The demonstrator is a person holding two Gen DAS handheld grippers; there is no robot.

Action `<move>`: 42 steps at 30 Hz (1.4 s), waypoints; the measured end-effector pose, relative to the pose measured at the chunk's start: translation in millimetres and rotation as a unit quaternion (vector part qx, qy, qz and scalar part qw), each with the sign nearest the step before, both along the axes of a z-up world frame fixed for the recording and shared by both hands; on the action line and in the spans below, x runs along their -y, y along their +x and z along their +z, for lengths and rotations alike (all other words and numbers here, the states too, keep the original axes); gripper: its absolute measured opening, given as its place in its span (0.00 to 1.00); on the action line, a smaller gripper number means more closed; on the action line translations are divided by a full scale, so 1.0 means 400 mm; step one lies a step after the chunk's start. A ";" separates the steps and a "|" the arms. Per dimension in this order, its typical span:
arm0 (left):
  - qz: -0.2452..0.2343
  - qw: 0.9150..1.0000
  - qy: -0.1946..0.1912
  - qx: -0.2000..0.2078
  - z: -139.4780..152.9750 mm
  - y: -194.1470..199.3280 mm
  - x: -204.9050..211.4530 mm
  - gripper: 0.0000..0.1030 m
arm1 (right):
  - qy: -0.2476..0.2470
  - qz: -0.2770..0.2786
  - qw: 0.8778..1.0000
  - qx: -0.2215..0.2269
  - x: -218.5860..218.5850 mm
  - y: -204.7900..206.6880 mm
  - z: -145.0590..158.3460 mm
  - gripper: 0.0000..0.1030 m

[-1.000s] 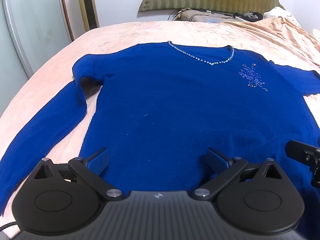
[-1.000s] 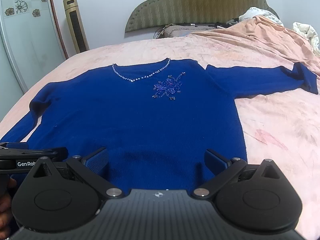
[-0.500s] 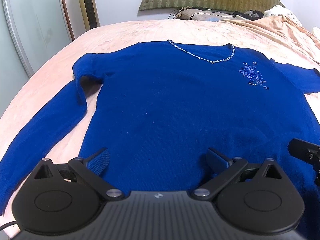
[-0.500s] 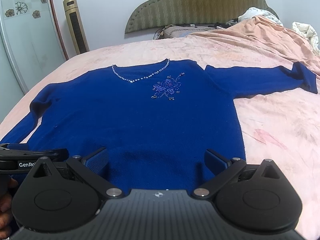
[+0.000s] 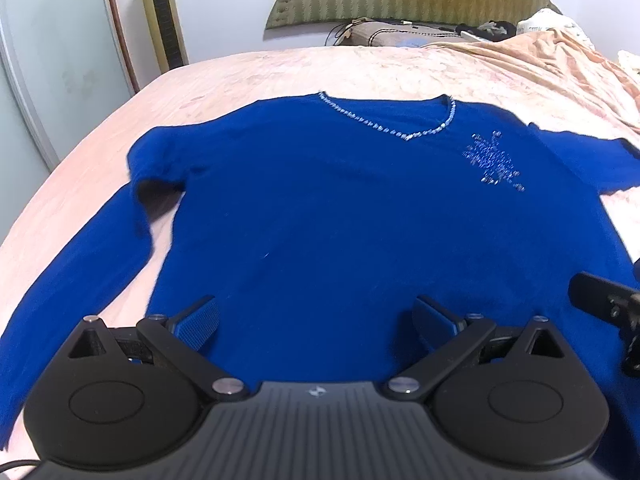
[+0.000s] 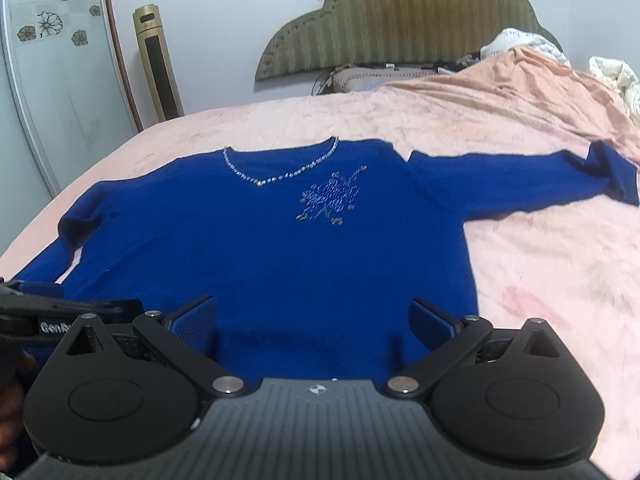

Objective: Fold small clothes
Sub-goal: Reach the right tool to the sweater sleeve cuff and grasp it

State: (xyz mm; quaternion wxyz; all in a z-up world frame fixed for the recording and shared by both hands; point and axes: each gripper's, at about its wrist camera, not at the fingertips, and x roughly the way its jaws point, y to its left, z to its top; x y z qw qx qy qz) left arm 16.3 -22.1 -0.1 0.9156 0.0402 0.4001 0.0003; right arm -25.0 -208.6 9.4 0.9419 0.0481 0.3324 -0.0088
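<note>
A royal-blue knitted sweater (image 5: 344, 216) with a beaded V-neckline lies spread flat, front up, on a bed covered by a pale pink bedspread (image 5: 280, 68). A sparkling beaded flower motif (image 6: 330, 198) sits on the chest just below the neckline. One long sleeve (image 5: 76, 264) runs down along the body toward the near edge of the bed; the other sleeve (image 6: 520, 188) stretches straight out sideways, its cuff turned back.

The left claw (image 5: 316, 320) hovers over the sweater's lower hem, its blue-padded fingers (image 5: 198, 322) spread wide apart with nothing between them. The right claw (image 6: 314, 318) hangs over the hem further along, likewise released, its blue pads (image 6: 430, 322) wide apart and gripping nothing. Each claw shows at the edge of the other's view, so the two are side by side.

At the head of the bed stands an olive-green padded headboard (image 6: 400, 20), with a rumpled peach blanket (image 6: 520, 88) heaped near it. A gold tower fan (image 6: 158, 64) stands against the white wall.
</note>
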 end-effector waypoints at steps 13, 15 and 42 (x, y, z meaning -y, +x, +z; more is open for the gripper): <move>-0.040 0.999 -0.015 0.026 0.007 0.083 0.091 1.00 | -0.034 -0.079 0.996 0.014 0.233 0.053 -0.008 1.00; -0.042 0.998 -0.021 0.030 0.005 0.092 0.099 1.00 | -0.048 -0.112 0.992 0.017 0.290 0.062 -0.008 1.00; -0.071 0.997 0.008 0.001 -0.033 0.137 0.149 1.00 | -0.165 -0.268 0.949 -0.001 0.798 0.245 -0.022 0.11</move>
